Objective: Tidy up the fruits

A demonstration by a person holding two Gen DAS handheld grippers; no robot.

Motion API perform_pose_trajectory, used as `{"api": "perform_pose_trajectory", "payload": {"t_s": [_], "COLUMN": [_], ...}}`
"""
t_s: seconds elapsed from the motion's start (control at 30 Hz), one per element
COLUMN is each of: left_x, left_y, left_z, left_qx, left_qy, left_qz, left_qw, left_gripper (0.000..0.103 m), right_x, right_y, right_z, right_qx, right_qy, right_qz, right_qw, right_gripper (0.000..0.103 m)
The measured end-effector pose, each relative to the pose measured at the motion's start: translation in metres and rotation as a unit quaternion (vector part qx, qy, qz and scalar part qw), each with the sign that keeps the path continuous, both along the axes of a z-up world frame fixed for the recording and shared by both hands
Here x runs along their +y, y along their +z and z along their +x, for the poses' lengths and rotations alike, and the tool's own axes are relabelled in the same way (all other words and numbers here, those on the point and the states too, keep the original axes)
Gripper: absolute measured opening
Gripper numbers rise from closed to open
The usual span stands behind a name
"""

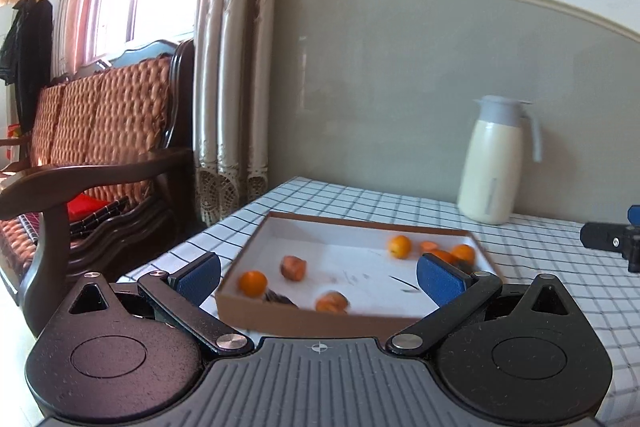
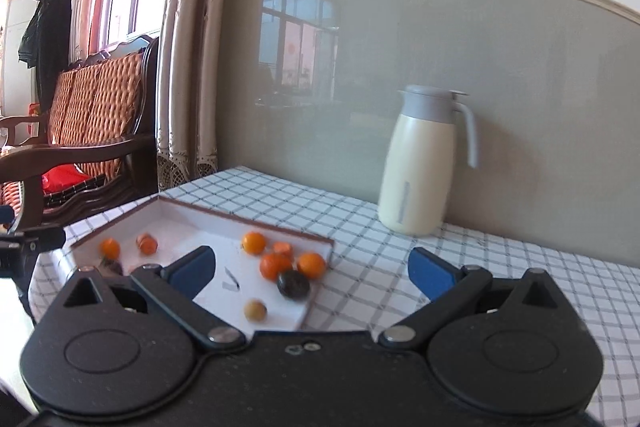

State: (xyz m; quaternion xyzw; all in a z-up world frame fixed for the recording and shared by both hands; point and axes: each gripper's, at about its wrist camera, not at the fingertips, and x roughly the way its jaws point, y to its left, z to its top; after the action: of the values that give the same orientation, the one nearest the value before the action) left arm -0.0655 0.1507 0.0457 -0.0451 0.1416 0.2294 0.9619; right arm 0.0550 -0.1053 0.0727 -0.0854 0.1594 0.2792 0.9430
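Big picture first: a table under a blue-and-white checked tablecloth (image 2: 360, 227) fills the lower half of both wrist views, with a wooden sofa (image 1: 100, 131) off at nine o'clock. Up at one o'clock in the right wrist view stands a cream thermos jug (image 2: 418, 167) with a grey lid, upright against the wall.

Centre stage, a shallow cardboard box tray (image 1: 320, 321), brown outside, white inside, lies flat on the cloth. Inside it, the fruit is scattered: in the right wrist view an orange (image 2: 254, 242) at twelve o'clock of the tray, two more oranges (image 2: 311, 265) touching side by side near its right wall, a dark round fruit (image 2: 294, 283) just below them, and a small yellowish fruit (image 2: 255, 310) at six o'clock. Over at ten o'clock, a lone orange (image 2: 109, 247) and a reddish piece (image 2: 146, 243), blurred.

The left gripper (image 1: 318, 277) hovers at the tray's near wall, blue pads spread wide, holding nothing. The right gripper (image 2: 312, 273) likewise gapes wide over the tray's right corner, empty.
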Motion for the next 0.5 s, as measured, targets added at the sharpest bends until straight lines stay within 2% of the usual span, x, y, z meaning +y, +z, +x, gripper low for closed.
{"api": "perform_pose_trajectory", "payload": {"t_s": [0.27,0.4,0.5], "left_x": [-0.045,-0.053,-0.057], "left_y": [-0.005,-0.013,-0.029], "left_z": [-0.045,-0.048,-0.042], "left_qx": [-0.006,-0.022,0.001], "left_qy": [-0.018,-0.015,-0.009], "left_qz": [0.011,0.033,0.039], "left_qw": [0.9997,0.9991,0.9992], "left_gripper": [0.103,0.103,0.103], "right_x": [-0.042,-0.039,-0.037], "right_y": [-0.016,-0.020,-0.022], "right_z": [-0.043,-0.046,-0.048], "right_qx": [0.000,-0.007,-0.010], "right_qy": [-0.021,-0.032,-0.028], "right_qz": [0.012,-0.004,-0.012], "right_qw": [1.000,0.999,0.999], "right_gripper": [0.097,0.097,0.097]}}
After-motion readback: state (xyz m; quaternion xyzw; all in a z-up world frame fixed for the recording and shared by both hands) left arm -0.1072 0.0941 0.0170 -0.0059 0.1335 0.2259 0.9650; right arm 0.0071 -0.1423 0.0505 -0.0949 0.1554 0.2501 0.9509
